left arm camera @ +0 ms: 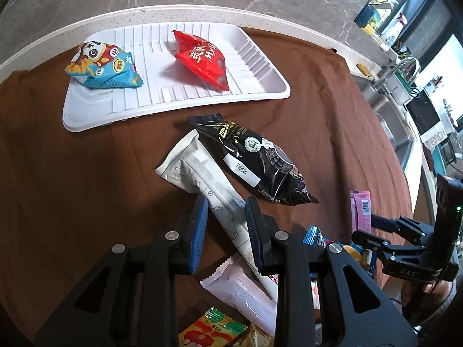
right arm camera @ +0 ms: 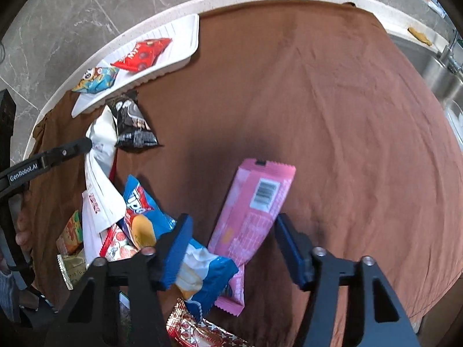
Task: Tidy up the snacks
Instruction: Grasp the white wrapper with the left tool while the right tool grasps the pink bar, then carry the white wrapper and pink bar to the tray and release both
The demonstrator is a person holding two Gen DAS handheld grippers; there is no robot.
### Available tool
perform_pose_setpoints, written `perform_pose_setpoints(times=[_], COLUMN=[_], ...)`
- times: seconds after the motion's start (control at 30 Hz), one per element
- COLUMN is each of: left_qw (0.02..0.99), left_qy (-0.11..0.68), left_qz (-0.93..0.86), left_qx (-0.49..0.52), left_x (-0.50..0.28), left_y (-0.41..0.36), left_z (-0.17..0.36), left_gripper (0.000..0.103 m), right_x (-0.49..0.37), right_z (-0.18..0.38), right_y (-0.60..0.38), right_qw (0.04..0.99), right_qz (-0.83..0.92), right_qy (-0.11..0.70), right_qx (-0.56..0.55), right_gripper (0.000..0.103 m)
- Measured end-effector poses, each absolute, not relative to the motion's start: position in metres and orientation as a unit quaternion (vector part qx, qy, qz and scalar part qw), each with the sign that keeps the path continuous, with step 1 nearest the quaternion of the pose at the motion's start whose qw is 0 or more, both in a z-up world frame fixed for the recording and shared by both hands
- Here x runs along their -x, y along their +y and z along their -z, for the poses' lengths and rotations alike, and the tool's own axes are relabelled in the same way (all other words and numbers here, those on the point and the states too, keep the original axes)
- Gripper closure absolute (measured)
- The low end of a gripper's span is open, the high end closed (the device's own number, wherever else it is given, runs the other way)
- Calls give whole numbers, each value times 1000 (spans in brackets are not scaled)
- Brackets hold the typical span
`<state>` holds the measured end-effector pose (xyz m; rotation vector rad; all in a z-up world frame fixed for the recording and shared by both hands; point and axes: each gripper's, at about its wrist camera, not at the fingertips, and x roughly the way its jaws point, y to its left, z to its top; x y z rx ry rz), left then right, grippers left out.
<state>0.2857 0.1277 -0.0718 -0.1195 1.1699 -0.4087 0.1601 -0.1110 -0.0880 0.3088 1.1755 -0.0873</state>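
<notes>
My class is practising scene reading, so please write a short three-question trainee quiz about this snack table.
1. How many snack packets lie in the white tray?
2. True or false: the black packet lies in the tray.
3. What lies between the right gripper fingers? A the pink packet; B a red one; C a black one.
Key: 1 two; 2 false, it lies on the brown cloth; 3 A.
</notes>
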Motion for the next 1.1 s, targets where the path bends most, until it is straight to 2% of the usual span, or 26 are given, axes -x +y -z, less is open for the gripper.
perform_pose_setpoints(times=[0.17,0.37,0.57,0.67,1.1], left_qw=[811,812,796,792,783], left_qy=[548,545,554,555,547], left_qz=[192,193,207,213,245], left_qx=[67,76,129,142,164], left_x=[-288,-290,-297,-298,-293], left_y=[129,129,137,139,146], left_z=[74,80,93,94,85], left_gripper=[78,78,78,82,88], right_x=[-155,-153,-152,-151,-150], right_z=[92,92,90,85,58], right_y=[-112,-115,-118,-121,-148], right_qw=[812,816,820,823,825], right_qz=[46,35,21,17,-3], right_qy=[562,556,546,538,494], right_qx=[-150,-156,-171,-180,-274], right_gripper=[67,79,87,88,90])
